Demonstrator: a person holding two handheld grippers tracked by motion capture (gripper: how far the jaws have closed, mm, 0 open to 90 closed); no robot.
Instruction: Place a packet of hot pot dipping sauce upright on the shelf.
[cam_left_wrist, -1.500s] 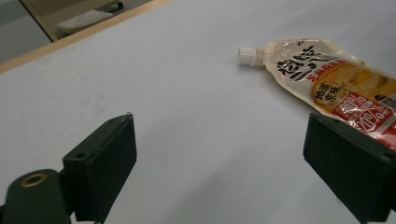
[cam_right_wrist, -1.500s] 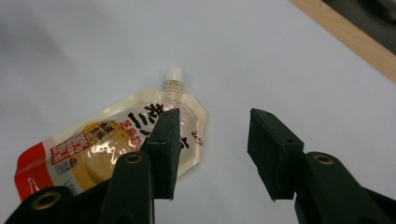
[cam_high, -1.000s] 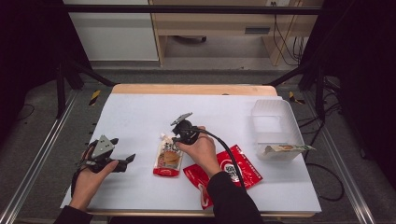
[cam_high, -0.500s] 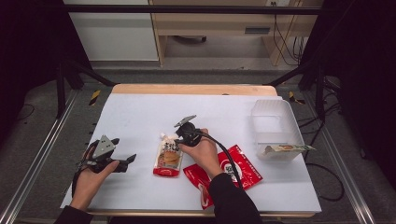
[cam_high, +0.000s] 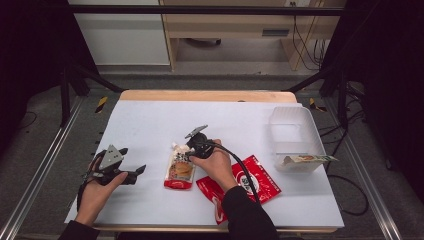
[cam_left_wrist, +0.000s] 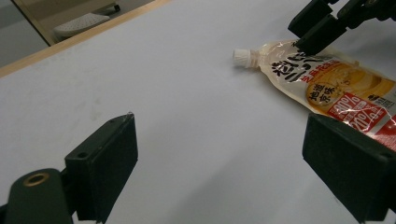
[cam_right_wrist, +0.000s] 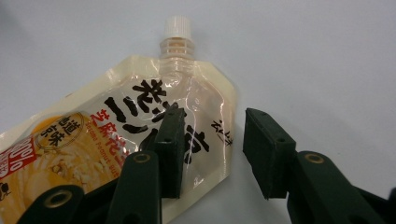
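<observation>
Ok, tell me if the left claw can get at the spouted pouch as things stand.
Probably yes: bare table lies between the open left claw and the spouted pouch, though the right claw sits over its top edge.

Spout pouch (cam_high: 180, 170) flat, mid-table

Cream-and-red spouted pouch (cam_high: 180, 169), white cap

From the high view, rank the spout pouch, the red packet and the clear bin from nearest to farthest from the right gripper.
1. Spout pouch: right under the right gripper, by its jaws.
2. Red packet: under the forearm, toward the person.
3. Clear bin: at the table's right edge.
</observation>
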